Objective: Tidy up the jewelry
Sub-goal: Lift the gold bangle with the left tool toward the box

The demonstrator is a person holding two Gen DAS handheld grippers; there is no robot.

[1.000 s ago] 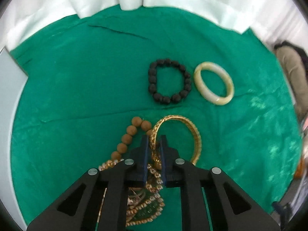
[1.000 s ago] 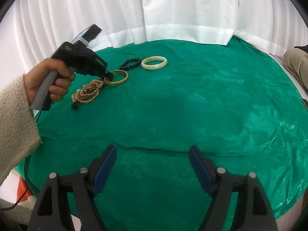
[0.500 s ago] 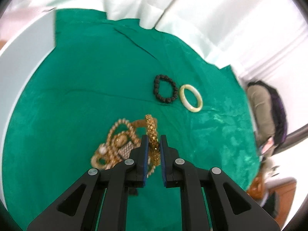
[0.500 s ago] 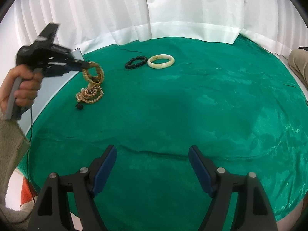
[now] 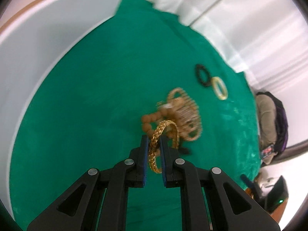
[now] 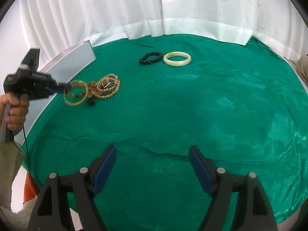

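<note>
Left fingers (image 5: 144, 154) pinched on gold bangle (image 5: 163, 134), lifted off green desk (image 5: 86, 96), just beside gold jewelry pile (image 6: 106, 87); black bead bracelet (image 6: 150, 57) and pale bangle (image 6: 177, 61) touching, well beyond pile; right fingers (image 6: 105, 170) spread wide, holding nothing, well short of pile.

Three bangles/bracelets apart (image 6: 75, 94) (image 6: 150, 57) (image 6: 177, 61), one tangled pile (image 6: 105, 88)

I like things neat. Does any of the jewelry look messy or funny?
Yes. The gold pile is a tangle of chains and brown beads, unlike the black bracelet and pale bangle lying neatly side by side. The left gripper holds a gold bangle.
</note>
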